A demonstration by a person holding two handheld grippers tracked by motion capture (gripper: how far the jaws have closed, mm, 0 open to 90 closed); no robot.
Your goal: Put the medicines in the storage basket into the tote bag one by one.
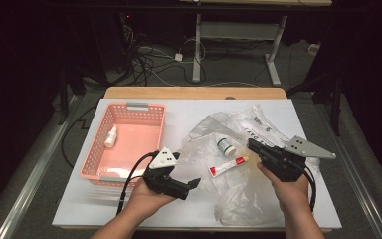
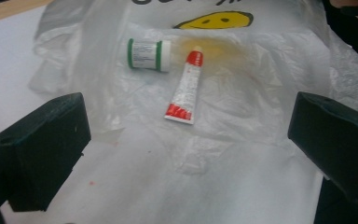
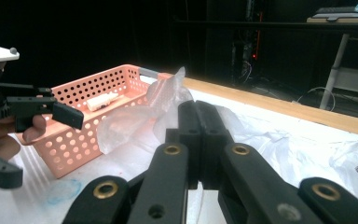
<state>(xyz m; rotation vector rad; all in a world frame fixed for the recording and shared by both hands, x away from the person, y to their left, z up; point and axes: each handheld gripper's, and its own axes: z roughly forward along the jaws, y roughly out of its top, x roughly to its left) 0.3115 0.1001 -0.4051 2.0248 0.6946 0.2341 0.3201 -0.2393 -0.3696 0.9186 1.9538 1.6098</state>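
- your left gripper (image 1: 191, 183) has its jaws spread wide with nothing between them.
- the red-and-white tube (image 2: 184, 87) lies ahead of those jaws on the clear plastic bag (image 2: 242, 126), the small white bottle (image 2: 150, 55) just beside its cap.
- your right gripper (image 3: 199, 122) is pressed together, pinching a fold of the bag.

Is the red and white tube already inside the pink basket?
No, the red and white tube lies on the clear plastic bag on the table, to the right of the pink basket.
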